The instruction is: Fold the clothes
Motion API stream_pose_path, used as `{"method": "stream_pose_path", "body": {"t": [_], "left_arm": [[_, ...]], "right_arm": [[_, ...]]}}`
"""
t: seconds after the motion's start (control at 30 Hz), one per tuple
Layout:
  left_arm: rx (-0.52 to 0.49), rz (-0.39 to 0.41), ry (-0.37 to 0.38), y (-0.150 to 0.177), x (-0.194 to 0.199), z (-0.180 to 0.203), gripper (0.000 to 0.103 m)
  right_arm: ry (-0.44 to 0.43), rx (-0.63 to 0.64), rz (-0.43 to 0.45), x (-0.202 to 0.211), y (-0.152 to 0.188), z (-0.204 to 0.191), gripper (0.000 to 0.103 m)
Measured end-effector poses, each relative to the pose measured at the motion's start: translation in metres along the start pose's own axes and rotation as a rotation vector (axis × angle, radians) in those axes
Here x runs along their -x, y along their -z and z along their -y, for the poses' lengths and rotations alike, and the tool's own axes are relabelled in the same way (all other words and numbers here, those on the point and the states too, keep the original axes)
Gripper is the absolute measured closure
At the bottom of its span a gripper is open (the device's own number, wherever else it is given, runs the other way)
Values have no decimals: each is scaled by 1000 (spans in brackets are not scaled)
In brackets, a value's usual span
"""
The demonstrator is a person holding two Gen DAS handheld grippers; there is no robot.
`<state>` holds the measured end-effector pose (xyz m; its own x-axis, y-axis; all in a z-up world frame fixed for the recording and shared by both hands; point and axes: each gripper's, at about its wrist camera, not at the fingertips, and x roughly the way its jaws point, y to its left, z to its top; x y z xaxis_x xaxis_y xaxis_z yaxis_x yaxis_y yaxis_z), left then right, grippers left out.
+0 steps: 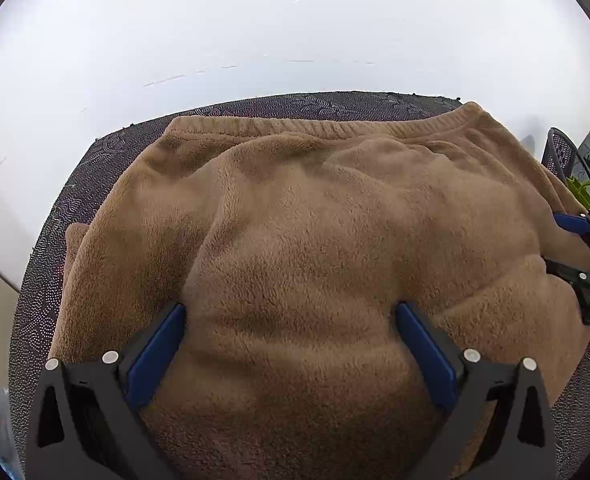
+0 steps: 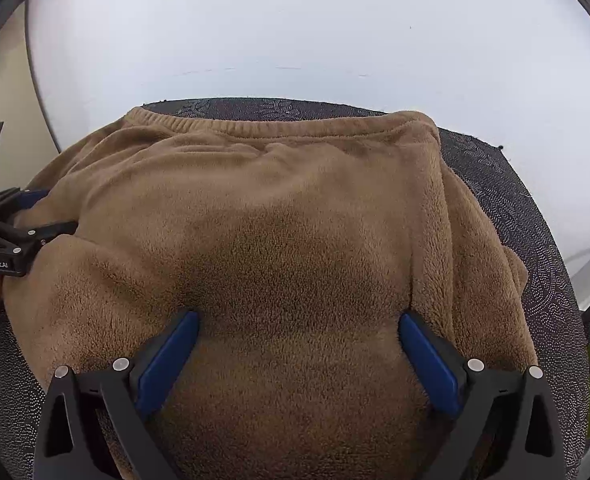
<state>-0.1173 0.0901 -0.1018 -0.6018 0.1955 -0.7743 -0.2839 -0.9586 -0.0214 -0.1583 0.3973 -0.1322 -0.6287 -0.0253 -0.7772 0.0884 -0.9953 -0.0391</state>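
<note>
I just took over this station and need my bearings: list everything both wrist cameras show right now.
fleece garment: one, tan-brown, partly folded in layers on the mat, ribbed band at the far edge.
mat: one, dark with a pale dotted pattern, under the garment.
white surface: one, white, beyond the mat's far edge.
mesh object: one, black, far right of the left wrist view; what it is cannot be told.
green item: one, bright green, beside the mesh object; unclear what it is.
left gripper: one, black with blue pads, open over the garment.
right gripper: one, black with blue pads, open over the garment.
</note>
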Motion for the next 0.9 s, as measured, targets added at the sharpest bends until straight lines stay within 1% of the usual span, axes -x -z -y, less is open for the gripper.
{"method": "stream_pose_path", "body": {"t": [0.07,0.17,0.23,0.37,0.43,0.6,0.77,0.9], "left_arm": [[2,3,0,0,1,0,0],[51,13,-25,3,10,0,0],[111,22,-39,7,22,1,0],[182,67,-57,21,47,1,0],[184,54,-98,26,46,3,0],[156,29,-129,27,29,7,0],[186,21,-87,29,31,0,0],[184,21,-91,28,29,2,0]], "right_arm": [[-1,-1,0,0,-1,0,1],[-4,-3,1,0,-1,0,1],[-9,-6,1,0,0,1,1],[-23,-15,2,0,0,4,1],[-29,-19,2,0,0,5,1],[-35,-21,4,0,1,6,1],[-42,-22,3,-1,1,6,1],[-43,-22,3,-2,1,6,1]]}}
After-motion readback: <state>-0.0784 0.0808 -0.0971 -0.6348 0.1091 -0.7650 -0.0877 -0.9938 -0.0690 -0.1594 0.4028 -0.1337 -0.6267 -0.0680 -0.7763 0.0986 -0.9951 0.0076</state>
